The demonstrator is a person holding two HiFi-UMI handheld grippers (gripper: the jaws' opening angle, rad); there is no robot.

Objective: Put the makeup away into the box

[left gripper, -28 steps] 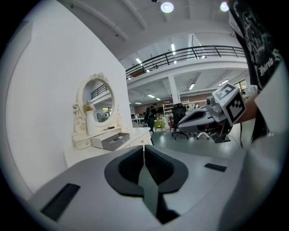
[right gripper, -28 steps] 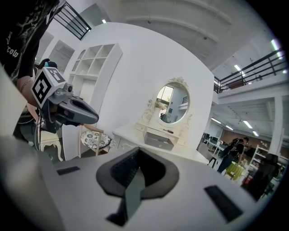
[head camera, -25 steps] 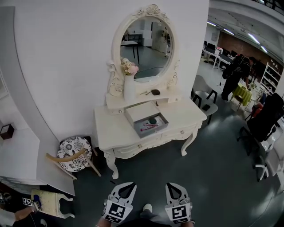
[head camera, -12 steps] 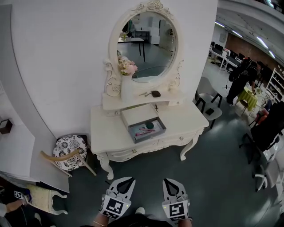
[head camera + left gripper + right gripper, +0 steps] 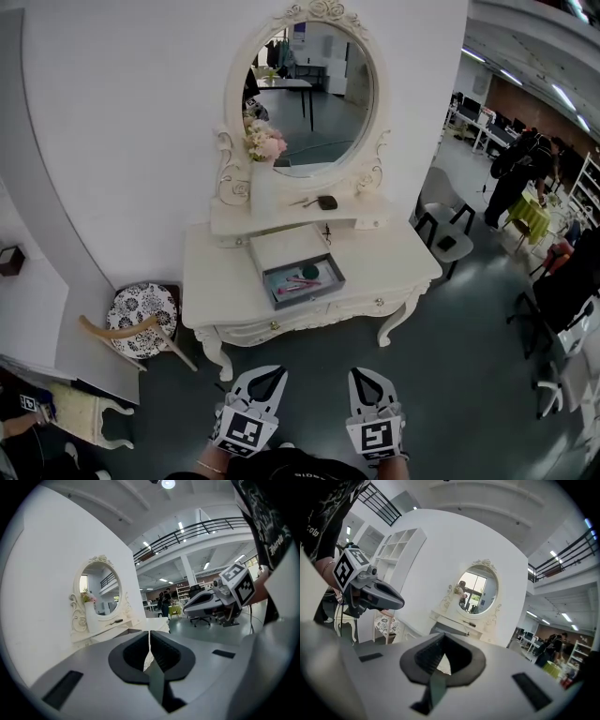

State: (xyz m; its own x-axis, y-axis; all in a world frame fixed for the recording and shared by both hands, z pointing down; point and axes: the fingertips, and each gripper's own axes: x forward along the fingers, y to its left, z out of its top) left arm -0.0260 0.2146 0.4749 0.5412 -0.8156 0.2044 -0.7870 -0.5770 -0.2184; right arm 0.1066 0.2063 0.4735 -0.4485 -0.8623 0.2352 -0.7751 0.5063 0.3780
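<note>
A white vanity table (image 5: 394,258) with an oval mirror (image 5: 309,94) stands against the wall ahead. On its top lies an open grey box (image 5: 324,284) with a pink item and a green item inside. A dark compact (image 5: 327,202) and a thin stick (image 5: 305,200) rest on the shelf under the mirror. My left gripper (image 5: 273,372) and right gripper (image 5: 360,373) hover side by side over the floor, well short of the table. Both are shut and hold nothing. The left gripper (image 5: 149,635) and right gripper (image 5: 442,638) point at the vanity.
A wooden chair with a patterned seat (image 5: 141,314) stands left of the table, a cream bench (image 5: 89,414) nearer me. Grey chairs (image 5: 441,217) sit to the right. A person (image 5: 517,169) stands far right among desks, and a dark office chair (image 5: 567,281) is nearby.
The vanity has drawn nearer and fills more of the head view. Both grippers moved forward together toward it and stayed shut.
</note>
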